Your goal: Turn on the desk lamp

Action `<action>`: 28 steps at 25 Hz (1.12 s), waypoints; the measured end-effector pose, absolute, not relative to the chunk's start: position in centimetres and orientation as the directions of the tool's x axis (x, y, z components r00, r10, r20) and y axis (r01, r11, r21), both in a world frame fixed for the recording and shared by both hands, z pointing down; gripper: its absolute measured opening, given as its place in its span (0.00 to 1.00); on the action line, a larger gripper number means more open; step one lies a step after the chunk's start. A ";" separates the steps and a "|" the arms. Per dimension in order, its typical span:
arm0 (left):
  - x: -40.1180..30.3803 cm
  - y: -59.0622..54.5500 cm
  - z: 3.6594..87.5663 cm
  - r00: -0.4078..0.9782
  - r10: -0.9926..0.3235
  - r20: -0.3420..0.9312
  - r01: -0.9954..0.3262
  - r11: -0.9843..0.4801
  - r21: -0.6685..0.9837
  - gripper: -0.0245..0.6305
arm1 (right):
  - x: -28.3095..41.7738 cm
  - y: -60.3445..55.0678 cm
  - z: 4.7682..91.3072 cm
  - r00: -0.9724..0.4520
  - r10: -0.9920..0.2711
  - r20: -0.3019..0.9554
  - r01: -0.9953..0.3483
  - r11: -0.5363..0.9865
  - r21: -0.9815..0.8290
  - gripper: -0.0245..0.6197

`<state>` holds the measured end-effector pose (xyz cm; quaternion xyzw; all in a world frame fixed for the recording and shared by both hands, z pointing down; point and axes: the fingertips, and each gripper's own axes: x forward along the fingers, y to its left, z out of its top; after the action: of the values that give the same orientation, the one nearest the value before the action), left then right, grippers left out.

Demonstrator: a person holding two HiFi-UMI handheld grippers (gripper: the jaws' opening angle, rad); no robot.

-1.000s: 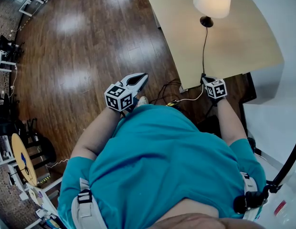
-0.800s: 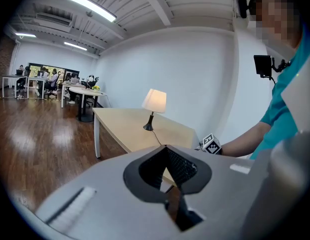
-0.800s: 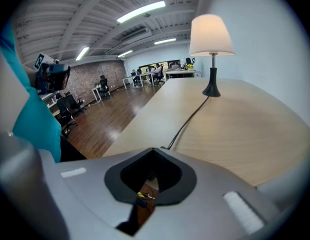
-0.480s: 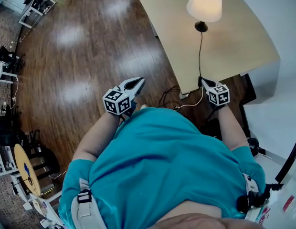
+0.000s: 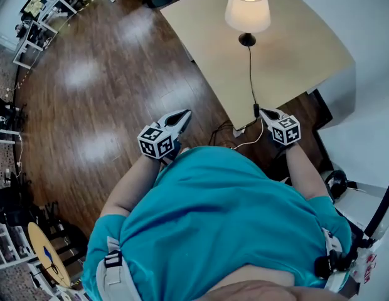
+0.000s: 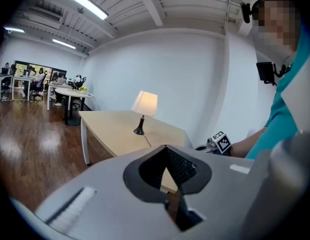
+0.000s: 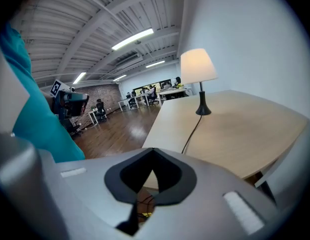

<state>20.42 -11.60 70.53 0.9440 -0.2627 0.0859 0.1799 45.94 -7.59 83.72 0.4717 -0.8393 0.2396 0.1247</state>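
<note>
Desk lamp [image 5: 247, 9] glows on the desk [image 5: 301, 49]; the left hand-held gripper [image 5: 184, 114] and right hand-held gripper [image 5: 264, 112] hover, jaws together, empty.

Cord details and desk edges are escaping a clear reading.
In the head view the desk lamp's [image 5: 247, 8] shade is covering its bulb. The dark lump [image 5: 256, 110] on the cord [image 5: 250, 74] is showing too small to tell as a switch. The right hand-held gripper [image 5: 263, 112] is overlapping the desk [image 5: 295, 49] edge beside it, so contact is impossible to judge. The teal shirt [image 5: 226, 218] is hiding the floor beneath, and the frame's top is cutting off the desk's far corner.
</note>
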 end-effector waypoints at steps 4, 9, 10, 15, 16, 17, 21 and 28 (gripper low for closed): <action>19.0 -14.0 71.4 0.883 -0.403 0.242 -0.465 -0.823 0.326 0.04 | 44.5 -7.3 82.3 -0.473 -0.764 0.438 -0.880 0.390 -0.270 0.04; 16.2 -21.0 70.2 0.934 -0.288 0.211 -0.349 -0.859 0.374 0.04 | 41.8 -10.5 78.7 -0.361 -0.808 0.467 -0.930 0.272 -0.248 0.04; 15.4 -22.5 70.2 0.943 -0.261 0.206 -0.323 -0.867 0.380 0.04 | 41.0 -11.2 78.3 -0.333 -0.816 0.472 -0.939 0.241 -0.245 0.04; 15.3 -29.2 71.3 0.971 0.000 0.238 -0.100 -0.907 0.408 0.04 | 38.5 -12.0 76.6 -0.102 -0.861 0.498 -0.964 -0.038 -0.264 0.04; 15.2 -30.6 70.9 0.967 0.060 0.249 -0.048 -0.911 0.409 0.04 | 37.5 -12.4 75.9 -0.058 -0.864 0.500 -0.957 -0.093 -0.274 0.04; 14.8 -31.8 70.6 0.960 0.112 0.256 -0.001 -0.915 0.404 0.04 | 36.3 -12.9 75.2 -0.027 -0.866 0.500 -0.951 -0.133 -0.281 0.04; 13.6 -34.7 71.7 0.931 0.248 0.270 0.122 -0.904 0.409 0.04 | 32.2 -13.1 74.8 0.062 -0.854 0.516 -0.925 -0.243 -0.291 0.04; 11.2 -32.1 72.2 0.880 0.431 0.201 0.305 -0.837 0.454 0.04 | 26.6 -6.8 73.6 0.229 -0.768 0.598 -0.840 -0.467 -0.277 0.04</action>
<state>11.16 -32.14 72.18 0.9466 0.1944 0.1494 0.2093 26.60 -6.77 73.58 0.7823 -0.5139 0.3483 0.0516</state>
